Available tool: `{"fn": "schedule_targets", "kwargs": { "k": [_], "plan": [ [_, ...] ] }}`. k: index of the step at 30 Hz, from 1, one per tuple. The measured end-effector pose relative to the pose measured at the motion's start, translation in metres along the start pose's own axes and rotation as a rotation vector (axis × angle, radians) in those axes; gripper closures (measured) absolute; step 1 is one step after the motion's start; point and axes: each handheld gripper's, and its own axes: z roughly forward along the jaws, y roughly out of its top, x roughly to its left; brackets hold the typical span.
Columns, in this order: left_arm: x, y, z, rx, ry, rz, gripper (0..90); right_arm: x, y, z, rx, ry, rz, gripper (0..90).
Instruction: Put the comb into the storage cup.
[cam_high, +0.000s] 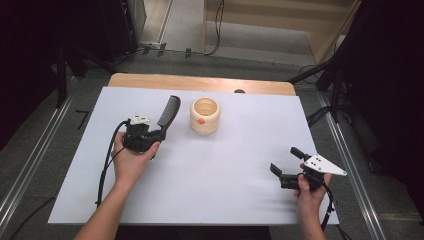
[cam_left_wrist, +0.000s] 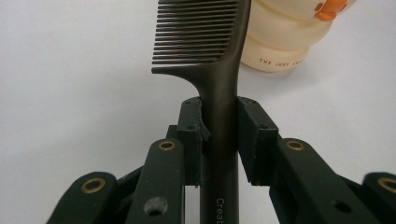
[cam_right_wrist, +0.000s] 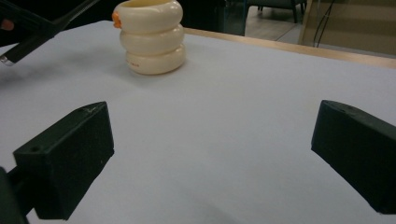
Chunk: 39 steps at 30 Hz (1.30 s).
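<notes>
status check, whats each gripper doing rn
Left gripper shut on comb handle. Right gripper open, empty. Cream cup beside comb head, nothing between them.

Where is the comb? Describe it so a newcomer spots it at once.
On the white table, look to the left half, beside the cream ringed cup. The left gripper is shut on the handle of the comb. It is the one dark, toothed, long thing there.

Even overhead light falls on the white desk (cam_high: 210, 170), bright without glare, while the room around the desk sinks into near-black. Shadows beside the cream holder (cam_high: 205, 115) are soft and faint. In the left claw view the holder (cam_left_wrist: 289, 32) is blurred; in the right claw view the nearest jaws look soft.
</notes>
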Motion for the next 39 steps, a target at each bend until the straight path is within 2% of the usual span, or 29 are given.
{"fn": "schedule_targets", "kwargs": {
  "k": [4, 12, 14, 16, 18, 26, 39],
  "plan": [
    [-0.001, -0.004, -0.005, -0.034, -0.011, -0.004, 72.4, 0.009, 0.01, 0.005, -0.001, 0.031, -0.013, 0.0],
    [-0.005, -0.01, -0.013, -0.089, -0.023, -0.004, 72.4, 0.017, 0.025, 0.016, -0.009, 0.057, -0.007, 0.0],
    [-0.007, -0.012, -0.014, -0.097, -0.03, 0.006, 72.3, 0.02, 0.029, 0.02, -0.01, 0.067, -0.016, 0.0],
    [-0.007, -0.014, -0.016, -0.116, -0.057, 0.018, 72.3, 0.024, 0.034, 0.025, -0.01, 0.078, -0.02, 0.0],
    [-0.008, -0.015, -0.018, -0.13, -0.047, 0.024, 72.3, 0.028, 0.038, 0.03, -0.013, 0.09, -0.023, 0.0],
    [-0.012, -0.022, -0.023, -0.169, -0.067, 0.03, 72.3, 0.042, 0.051, 0.048, -0.013, 0.123, -0.035, 0.0],
    [-0.025, -0.03, -0.027, -0.231, -0.073, 0.075, 72.3, 0.065, 0.068, 0.071, -0.028, 0.173, -0.037, 0.0]
  ]
}}
